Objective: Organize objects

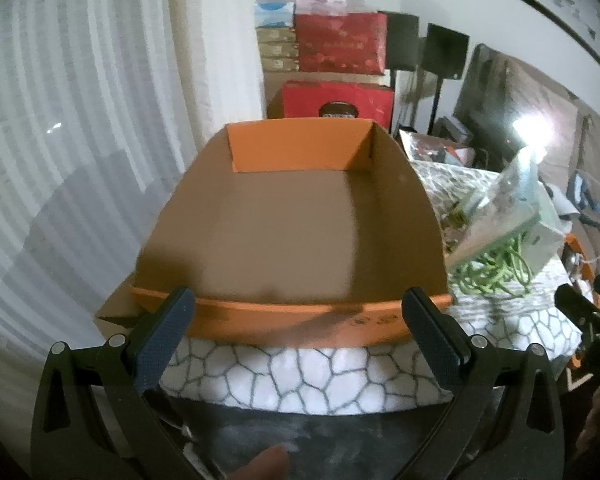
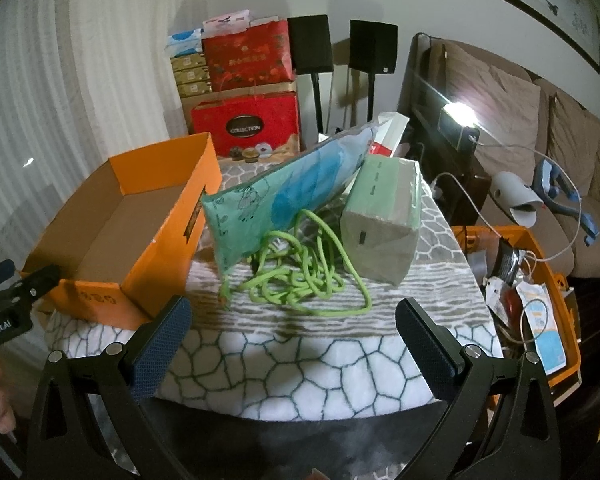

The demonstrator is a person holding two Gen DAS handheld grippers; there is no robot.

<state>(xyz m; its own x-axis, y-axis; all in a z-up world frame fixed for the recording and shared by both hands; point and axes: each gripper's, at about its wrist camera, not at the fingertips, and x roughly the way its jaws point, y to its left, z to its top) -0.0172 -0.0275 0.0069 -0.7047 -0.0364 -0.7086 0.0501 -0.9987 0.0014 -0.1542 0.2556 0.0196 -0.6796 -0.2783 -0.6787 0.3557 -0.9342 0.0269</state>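
Note:
An empty orange cardboard box (image 1: 284, 216) (image 2: 112, 224) sits on the left of a table under a pebble-patterned cloth (image 1: 300, 372) (image 2: 300, 360). My left gripper (image 1: 296, 344) is open just before the box's near wall. A tangled green rope (image 2: 300, 276) (image 1: 496, 272) lies mid-table, right of the box. A teal and blue plastic pouch (image 2: 288, 196) leans over the rope. A green wrapped tissue pack (image 2: 384, 220) (image 1: 504, 216) stands to the rope's right. My right gripper (image 2: 292, 344) is open, short of the rope, holding nothing.
An orange bin (image 2: 556, 312) full of cables and packets stands right of the table. Red gift boxes (image 2: 248, 120) and two black speakers (image 2: 312, 44) stand behind. A brown sofa (image 2: 540, 128) runs along the right; curtains hang on the left.

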